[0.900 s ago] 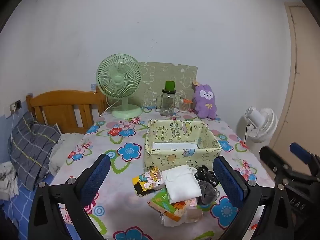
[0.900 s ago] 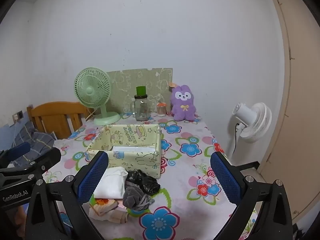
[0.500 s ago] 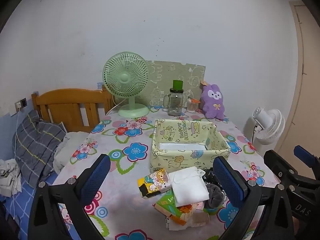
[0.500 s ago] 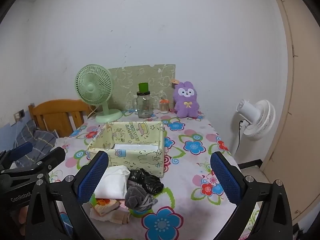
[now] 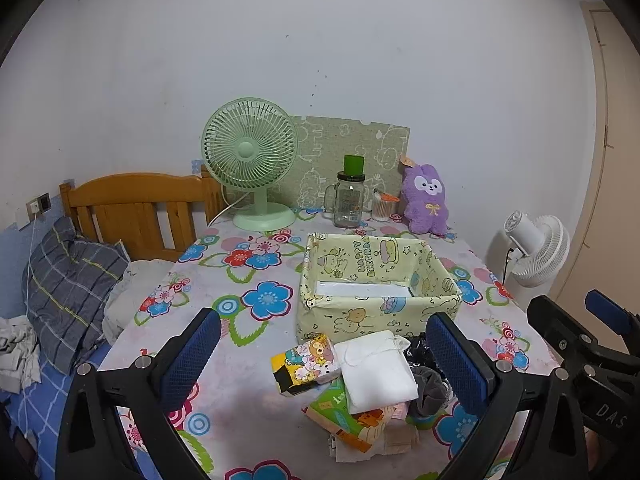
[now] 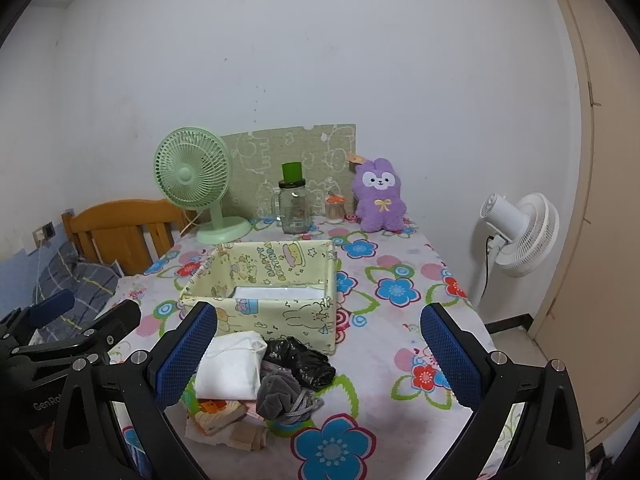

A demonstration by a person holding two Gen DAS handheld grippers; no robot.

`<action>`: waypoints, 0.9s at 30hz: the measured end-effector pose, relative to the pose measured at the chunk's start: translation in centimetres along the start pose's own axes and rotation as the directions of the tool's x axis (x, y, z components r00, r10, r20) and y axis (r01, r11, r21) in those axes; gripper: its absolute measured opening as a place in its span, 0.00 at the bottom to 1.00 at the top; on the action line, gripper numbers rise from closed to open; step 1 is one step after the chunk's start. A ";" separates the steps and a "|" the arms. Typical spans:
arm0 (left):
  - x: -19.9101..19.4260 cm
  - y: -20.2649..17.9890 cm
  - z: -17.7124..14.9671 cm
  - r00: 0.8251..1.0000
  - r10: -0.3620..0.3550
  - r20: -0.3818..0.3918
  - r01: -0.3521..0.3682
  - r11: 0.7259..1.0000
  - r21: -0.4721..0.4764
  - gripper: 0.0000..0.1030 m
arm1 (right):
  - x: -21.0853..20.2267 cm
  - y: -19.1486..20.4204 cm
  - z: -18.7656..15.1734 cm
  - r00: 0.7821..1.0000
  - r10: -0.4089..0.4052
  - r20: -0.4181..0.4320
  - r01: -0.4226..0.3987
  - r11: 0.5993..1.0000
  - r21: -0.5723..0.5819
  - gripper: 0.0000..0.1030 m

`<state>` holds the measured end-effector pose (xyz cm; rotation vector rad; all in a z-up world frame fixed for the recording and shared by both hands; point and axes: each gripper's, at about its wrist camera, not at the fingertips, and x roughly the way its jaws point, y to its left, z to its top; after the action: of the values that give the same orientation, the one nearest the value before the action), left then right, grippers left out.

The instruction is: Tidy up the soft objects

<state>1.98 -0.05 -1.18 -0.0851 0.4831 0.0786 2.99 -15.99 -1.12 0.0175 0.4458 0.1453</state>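
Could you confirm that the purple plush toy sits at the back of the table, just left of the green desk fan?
Not quite: the purple plush toy does sit at the back of the table, but well to the right of the green desk fan, beyond the glass jar. The right wrist view shows it.

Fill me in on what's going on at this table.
A person holds a two-finger tool in each hand over a flowered table, tidying soft things. Both the left tool and the right tool are wide open and hold nothing. A pile lies in front of the yellow fabric box: a folded white cloth, a black plastic bag, a grey fabric bundle and colourful tissue packs. The box holds only something flat and white.
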 end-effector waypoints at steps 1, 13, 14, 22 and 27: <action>0.0 0.0 -0.1 1.000 0.000 0.002 0.000 1.000 0.000 1.00 | 0.0 0.0 0.0 1.000 0.002 0.000 -0.002 1.000 0.004 1.00; -0.3 -0.2 -0.1 1.000 0.003 0.011 -0.003 1.000 0.003 1.00 | -0.3 -0.6 0.1 0.999 -0.032 0.000 0.032 0.999 0.026 0.99; -0.3 -0.3 -0.1 1.000 0.003 0.012 -0.003 1.000 0.003 1.00 | -0.4 -0.6 0.1 0.999 -0.032 0.001 0.032 0.999 0.028 0.99; -0.7 -0.4 -0.3 1.000 0.002 0.021 -0.002 1.000 0.002 0.99 | -0.7 -0.7 0.2 0.999 -0.033 0.007 0.033 0.999 0.030 0.99; -0.8 -0.4 -0.3 1.000 0.002 0.019 -0.002 1.000 0.007 0.99 | -1.0 -0.8 0.2 1.000 -0.029 0.011 0.029 0.999 0.030 0.99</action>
<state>1.20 -0.57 -1.04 -0.0772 0.4646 0.0793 2.32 -16.91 -0.53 0.0413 0.4365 0.1099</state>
